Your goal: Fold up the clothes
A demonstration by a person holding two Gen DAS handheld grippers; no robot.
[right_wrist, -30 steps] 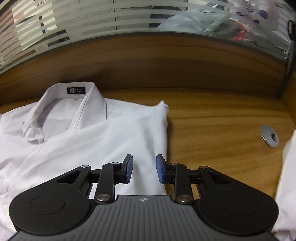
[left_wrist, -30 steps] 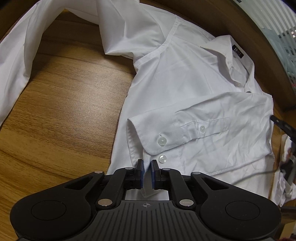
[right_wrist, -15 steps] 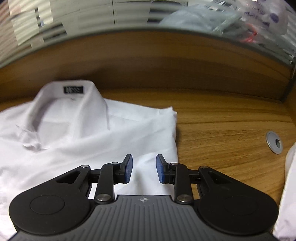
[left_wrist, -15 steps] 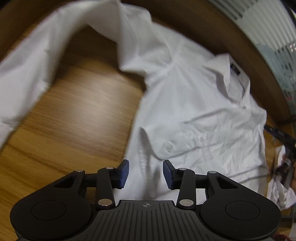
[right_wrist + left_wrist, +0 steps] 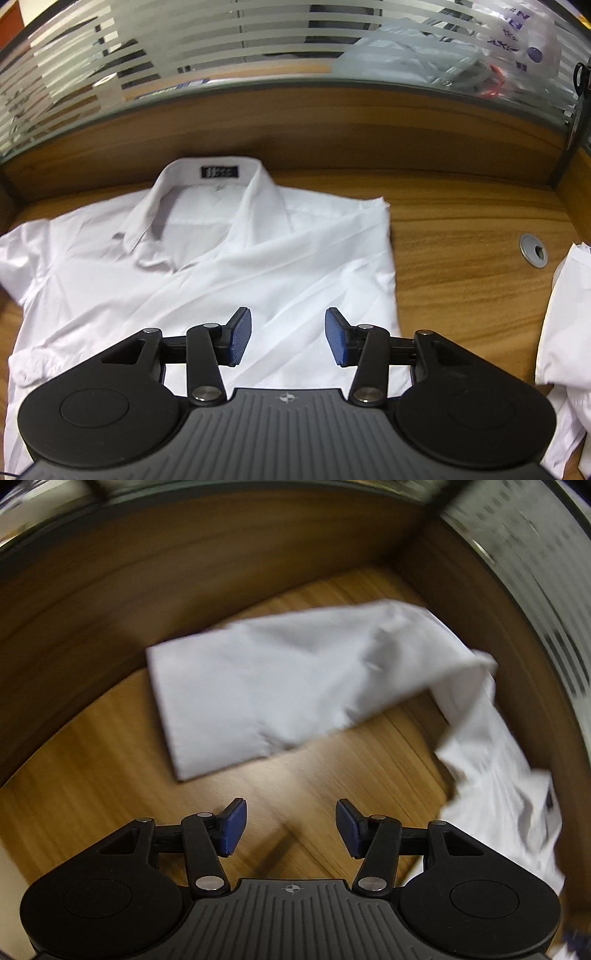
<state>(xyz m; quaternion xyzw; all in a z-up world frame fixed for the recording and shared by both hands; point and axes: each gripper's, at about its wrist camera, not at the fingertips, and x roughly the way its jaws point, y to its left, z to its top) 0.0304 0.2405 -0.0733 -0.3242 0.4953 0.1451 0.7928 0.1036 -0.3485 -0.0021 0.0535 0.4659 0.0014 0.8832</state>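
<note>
your left gripper (image 5: 291, 826) is released, its jaws opening over bare wooden desk (image 5: 110, 794) with nothing between them; the outstretched sleeve (image 5: 280, 690) of the white shirt (image 5: 221, 266) lies blurred just beyond the blue pads. your right gripper (image 5: 288, 336) is also let go and opening, empty, above the shirt's folded body, collar (image 5: 207, 192) toward the wooden back panel (image 5: 332, 122). another white garment (image 5: 565, 314) sits at the right.

You see the wooden worktop (image 5: 461, 236), a metal cable grommet (image 5: 533, 250) at three o'clock, and at twelve o'clock a striped frosted glass partition (image 5: 258, 48) with plastic bags (image 5: 443, 62) behind it.
</note>
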